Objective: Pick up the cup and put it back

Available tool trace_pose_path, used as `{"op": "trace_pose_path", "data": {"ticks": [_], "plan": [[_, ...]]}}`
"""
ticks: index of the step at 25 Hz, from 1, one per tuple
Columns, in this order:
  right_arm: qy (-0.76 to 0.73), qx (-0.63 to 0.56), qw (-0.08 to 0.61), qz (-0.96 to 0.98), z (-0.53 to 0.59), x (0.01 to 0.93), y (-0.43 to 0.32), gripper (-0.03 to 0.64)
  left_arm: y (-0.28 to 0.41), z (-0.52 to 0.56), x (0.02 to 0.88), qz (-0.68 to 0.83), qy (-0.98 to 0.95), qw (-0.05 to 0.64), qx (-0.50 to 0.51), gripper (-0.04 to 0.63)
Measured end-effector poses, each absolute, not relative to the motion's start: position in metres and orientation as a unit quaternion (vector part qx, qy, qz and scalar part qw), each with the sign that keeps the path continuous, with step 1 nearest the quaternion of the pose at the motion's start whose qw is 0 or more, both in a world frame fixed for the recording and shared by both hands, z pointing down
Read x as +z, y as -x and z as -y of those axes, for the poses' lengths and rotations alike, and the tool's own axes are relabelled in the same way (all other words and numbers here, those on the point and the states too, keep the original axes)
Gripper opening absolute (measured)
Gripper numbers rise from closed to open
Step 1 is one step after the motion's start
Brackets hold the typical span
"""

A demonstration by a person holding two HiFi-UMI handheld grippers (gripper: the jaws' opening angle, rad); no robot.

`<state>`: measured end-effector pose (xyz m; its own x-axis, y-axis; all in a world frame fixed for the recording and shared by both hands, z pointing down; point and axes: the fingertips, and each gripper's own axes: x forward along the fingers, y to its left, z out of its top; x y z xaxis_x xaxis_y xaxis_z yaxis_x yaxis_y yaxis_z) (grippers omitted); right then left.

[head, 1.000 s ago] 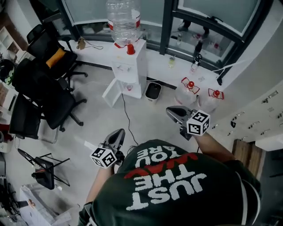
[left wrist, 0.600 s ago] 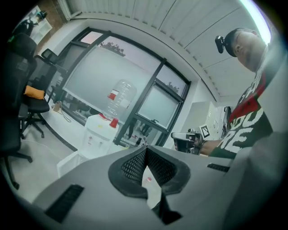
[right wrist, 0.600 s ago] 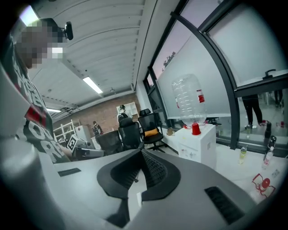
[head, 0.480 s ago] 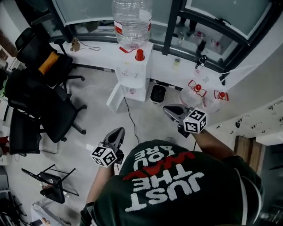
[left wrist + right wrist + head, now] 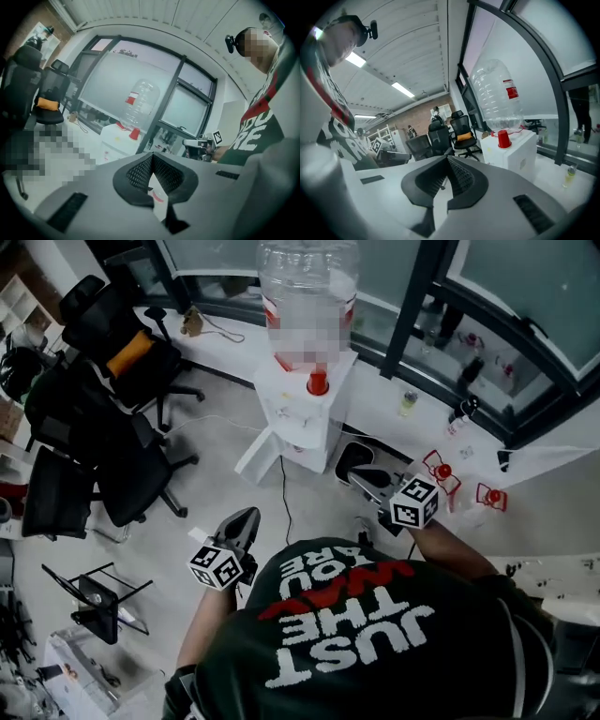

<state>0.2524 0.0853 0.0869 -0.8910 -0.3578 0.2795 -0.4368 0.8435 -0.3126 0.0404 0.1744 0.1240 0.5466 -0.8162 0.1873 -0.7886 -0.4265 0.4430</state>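
A red cup [image 5: 318, 382] stands upside down on top of the white water dispenser [image 5: 298, 423], below its big clear bottle [image 5: 308, 287]. It also shows as the red cup [image 5: 134, 134] in the left gripper view and the red cup [image 5: 503, 139] in the right gripper view. My left gripper [image 5: 250, 516] is held out over the floor, well short of the dispenser, jaws shut and empty. My right gripper [image 5: 358, 475] points toward the dispenser's right side, also shut with nothing in it. Both are clearly apart from the cup.
Black office chairs [image 5: 103, 427] crowd the left side. A small black bin [image 5: 349, 461] sits on the floor right of the dispenser, and spare water bottles with red handles [image 5: 441, 472] stand by the window ledge. A folding stool [image 5: 94, 601] is at lower left.
The dispenser and cup have grown larger and nearer in the head view as both grippers moved forward toward them. Both stay shut.
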Motion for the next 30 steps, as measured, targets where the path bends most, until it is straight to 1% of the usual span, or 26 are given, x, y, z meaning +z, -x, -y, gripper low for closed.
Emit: {"op": "trace_pose_path", "data": {"ticks": [4,7,13,17,22,27,30], "plan": [[-0.151,0.171,0.117,0.967,-0.016,0.096,-0.28,0.034,-0.08,-0.11,0.129,0.525,-0.806,0.268,-0.056,0.008],[-0.106,0.154,0.12,0.975,0.024,0.104,-0.289,0.034,-0.105,-0.065,0.133,0.544,-0.787,0.287,-0.053,0.008],[-0.065,0.163,0.127,0.976,0.057,0.147,-0.276,0.034,-0.112,-0.038,0.156,0.569,-0.763,0.306,-0.01,0.008],[-0.063,0.159,0.146,0.974,0.056,0.173,-0.234,0.034,-0.077,-0.041,0.185,0.569,-0.758,0.32,0.003,0.008],[-0.096,0.156,0.199,0.963,0.046,0.221,-0.161,0.035,-0.009,-0.045,0.245,0.535,-0.775,0.335,-0.006,0.008],[-0.159,0.183,0.264,0.933,0.037,0.297,-0.094,0.035,0.058,-0.053,0.316,0.501,-0.791,0.351,0.017,0.008],[-0.146,0.153,0.329,0.92,0.036,0.357,-0.081,0.035,0.066,-0.054,0.362,0.494,-0.793,0.356,0.032,0.008]]}}
